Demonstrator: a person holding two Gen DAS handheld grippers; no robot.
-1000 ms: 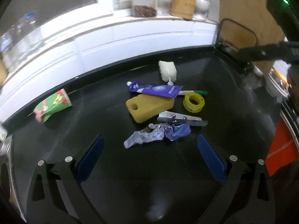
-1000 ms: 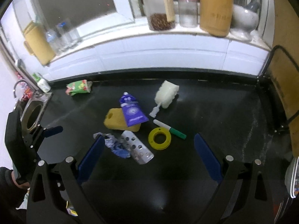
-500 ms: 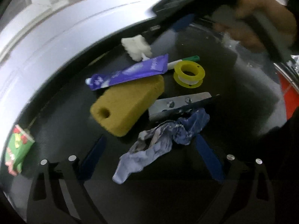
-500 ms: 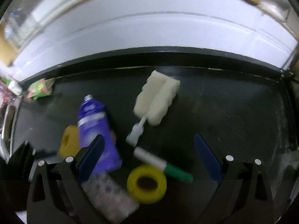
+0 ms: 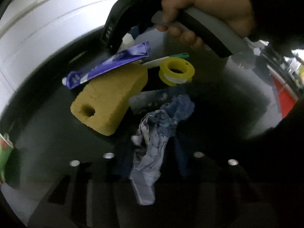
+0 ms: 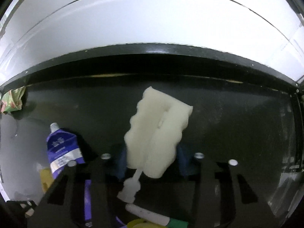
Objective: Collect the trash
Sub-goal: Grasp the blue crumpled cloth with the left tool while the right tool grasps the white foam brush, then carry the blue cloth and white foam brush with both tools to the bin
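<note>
My left gripper (image 5: pixel 152 157) is shut on a crumpled blue-grey paper wad (image 5: pixel 157 133) on the black counter (image 5: pixel 47 142). My right gripper (image 6: pixel 152 161) is shut on a white sponge brush head (image 6: pixel 157 129); its short white handle (image 6: pixel 131 186) points back toward the camera. The right gripper's body and the hand that holds it show at the top of the left wrist view (image 5: pixel 190 15).
Beside the wad lie a yellow sponge (image 5: pixel 112 96), a purple tube (image 5: pixel 106 66), a yellow tape roll (image 5: pixel 176 72), a white-and-green marker (image 5: pixel 165 58) and a silver blister pack (image 5: pixel 144 100). A green wrapper (image 6: pixel 12 100) lies at the far left. A white tiled wall (image 6: pixel 152 19) rises behind.
Both grippers moved forward and down and went from open to shut, the left on the paper wad, the right on the sponge brush.
</note>
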